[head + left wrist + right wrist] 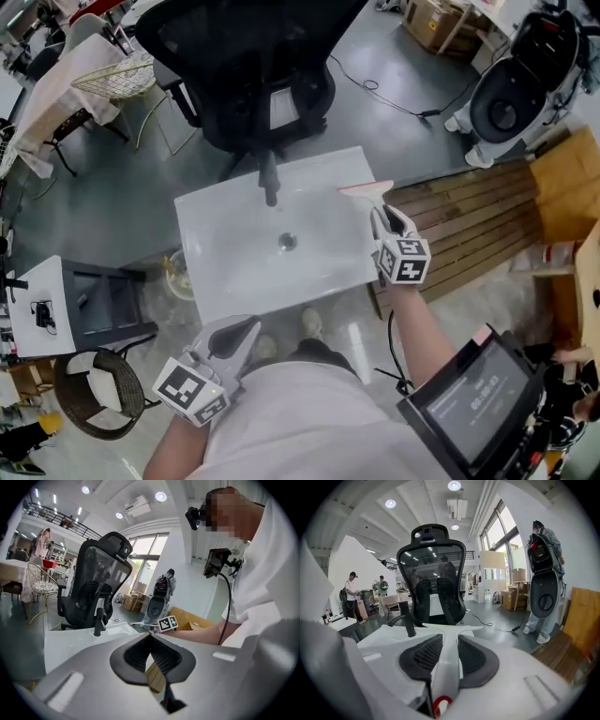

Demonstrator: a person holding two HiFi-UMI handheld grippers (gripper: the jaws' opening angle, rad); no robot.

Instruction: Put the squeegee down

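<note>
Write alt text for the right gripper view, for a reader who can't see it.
The right gripper grips a white squeegee by its handle between its dark ribbed jaws, blade pointing ahead. Beyond lie a white sink with a black faucet and a black office chair.

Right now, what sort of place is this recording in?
Probably an open workshop or lab hall, not a bathroom: the white washbasin stands on a grey floor beside a wooden pallet, with an office chair behind it.

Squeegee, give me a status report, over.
Right gripper shut on squeegee handle, blade at sink's right edge, not yet down. Left gripper shut, empty, near the body. Faucet stands clear.
</note>
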